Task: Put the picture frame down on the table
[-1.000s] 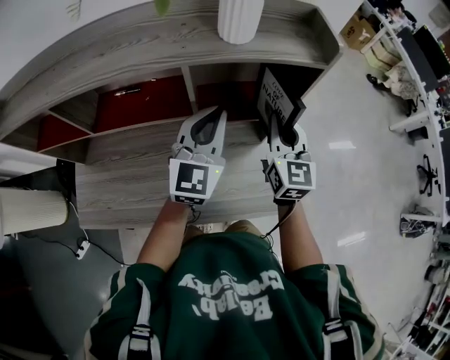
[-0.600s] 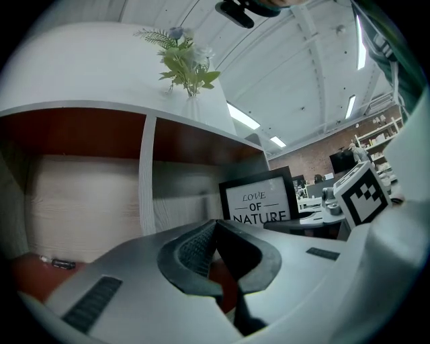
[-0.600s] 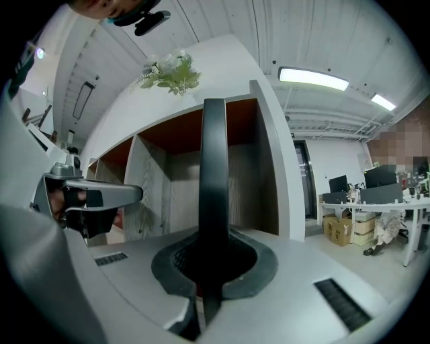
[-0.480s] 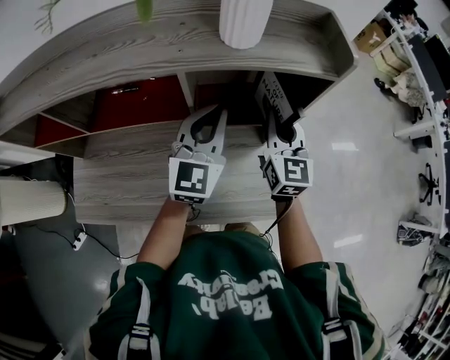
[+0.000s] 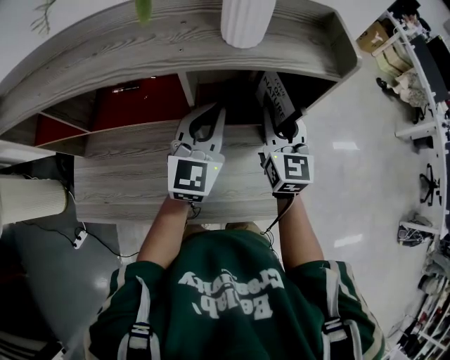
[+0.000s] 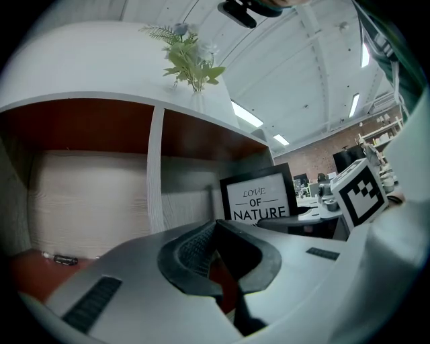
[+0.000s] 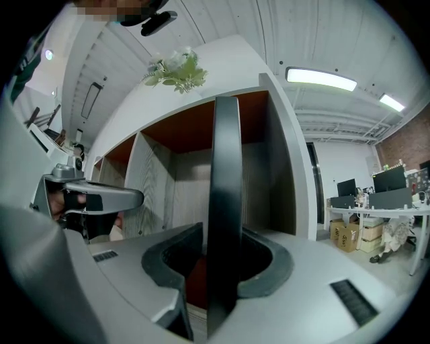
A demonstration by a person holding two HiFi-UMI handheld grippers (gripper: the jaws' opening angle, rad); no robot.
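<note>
The picture frame is black with a white print reading LOVE OF NATURE. It stands upright in the right-hand shelf bay, and my right gripper is shut on its lower edge. In the right gripper view the frame shows edge-on as a dark bar pinched between the pads. In the left gripper view the frame faces me, to the right. My left gripper hovers to the frame's left over the wooden table, its jaws shut on nothing.
A curved wooden shelf unit with a red back panel rises behind the table. A white ribbed vase stands on top. A white cylinder lies at the left, and a cable with a power strip lies on the floor.
The frame in my right gripper has turned a little, so its face now looks narrower from above. My left gripper has hardly moved.
</note>
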